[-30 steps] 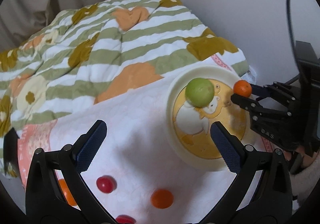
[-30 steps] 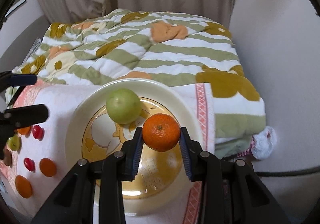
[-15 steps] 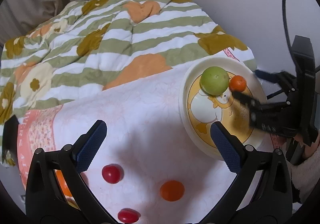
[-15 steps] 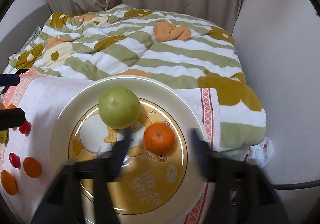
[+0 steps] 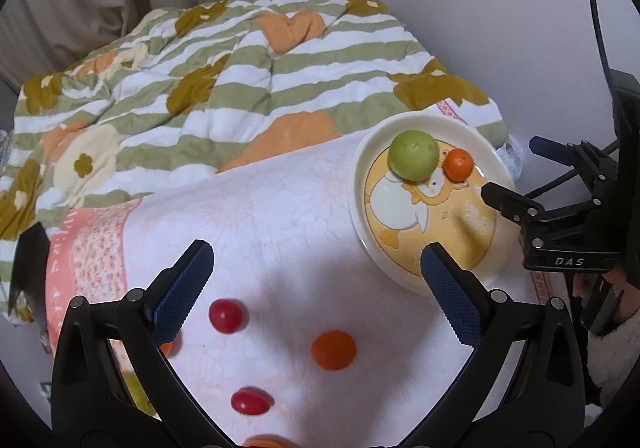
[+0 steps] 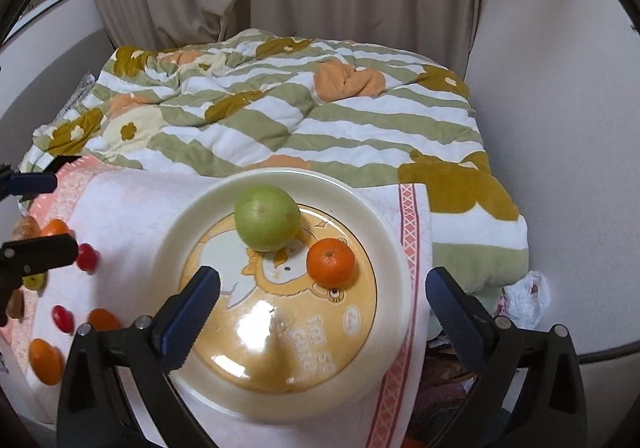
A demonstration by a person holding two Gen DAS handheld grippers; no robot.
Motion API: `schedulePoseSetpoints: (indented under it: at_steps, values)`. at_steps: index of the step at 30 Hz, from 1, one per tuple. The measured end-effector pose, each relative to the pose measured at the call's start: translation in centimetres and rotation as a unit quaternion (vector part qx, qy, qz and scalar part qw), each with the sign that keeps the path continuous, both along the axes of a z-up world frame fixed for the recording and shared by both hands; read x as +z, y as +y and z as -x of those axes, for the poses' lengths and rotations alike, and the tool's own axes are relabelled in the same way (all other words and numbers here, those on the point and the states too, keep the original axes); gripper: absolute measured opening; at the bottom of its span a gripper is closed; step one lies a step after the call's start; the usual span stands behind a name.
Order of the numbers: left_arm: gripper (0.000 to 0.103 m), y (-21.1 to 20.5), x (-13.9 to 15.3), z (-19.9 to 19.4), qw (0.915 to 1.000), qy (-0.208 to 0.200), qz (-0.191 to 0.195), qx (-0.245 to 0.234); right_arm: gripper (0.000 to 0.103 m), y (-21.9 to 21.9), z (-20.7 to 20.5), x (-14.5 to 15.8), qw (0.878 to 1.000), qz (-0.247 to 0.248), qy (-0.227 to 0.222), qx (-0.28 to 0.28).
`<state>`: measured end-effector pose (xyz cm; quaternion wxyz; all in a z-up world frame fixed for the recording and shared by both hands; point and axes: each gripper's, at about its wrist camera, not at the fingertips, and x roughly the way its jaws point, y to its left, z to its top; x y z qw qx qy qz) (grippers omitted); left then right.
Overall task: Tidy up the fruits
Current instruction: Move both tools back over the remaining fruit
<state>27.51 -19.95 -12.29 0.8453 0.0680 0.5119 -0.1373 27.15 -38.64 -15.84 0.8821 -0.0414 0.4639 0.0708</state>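
Right wrist view, taking the round cream plate with the yellow cartoon print (image 6: 394,248) as landmark: left of it, on the white cloth with pink-orange border (image 6: 132,208), lie two small red fruits (image 6: 86,257) and three orange ones (image 6: 45,361). A yellow-green piece and a brownish one there are half hidden behind the left gripper (image 5: 316,288), whose blue-padded fingers stand wide apart, holding nothing. On the plate sit two fruits: one round green fruit (image 6: 267,217) and, just to its right, one small orange mandarin (image 6: 331,262); whether they touch is unclear. The right gripper (image 6: 322,312) hovers over the plate's near side, its fingers spread wide and empty. Beyond the plate lies a green-and-white striped quilt with orange and mustard patches (image 6: 280,120). Left wrist view shows two red fruits, and an orange one cut off at the bottom edge.
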Motion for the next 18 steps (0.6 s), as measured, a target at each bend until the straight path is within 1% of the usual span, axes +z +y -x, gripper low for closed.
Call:
schedulePoseSetpoints:
  at_steps: [3, 6, 11, 15, 18]
  values:
    - [0.103, 0.3, 1.4, 1.4, 0.9999, -0.014, -0.002, 0.008, 0.102, -0.2, 1.1, 1.5, 1.000, -0.006, 0.000, -0.007]
    - [0.103, 1.2, 2.8, 3.1, 0.9993, -0.027, 0.006, 0.024, 0.102, 0.2, 2.3, 3.1, 1.000, -0.009, -0.004, -0.006]
    - [0.103, 3.8, 4.9, 6.5, 0.9967, -0.050, 0.008, 0.064, 0.102, 1.8, 4.4, 5.7, 1.000, -0.013, -0.015, 0.010]
    - [0.103, 6.1, 6.1, 9.0, 0.9933, -0.059, 0.006, 0.099, 0.102, 2.9, 5.6, 6.9, 0.999, -0.028, -0.013, 0.022]
    - [0.103, 8.6, 6.8, 11.2, 0.9897, -0.063, 0.005, 0.128, 0.102, 4.2, 6.6, 7.7, 0.999, -0.029, -0.017, 0.032]
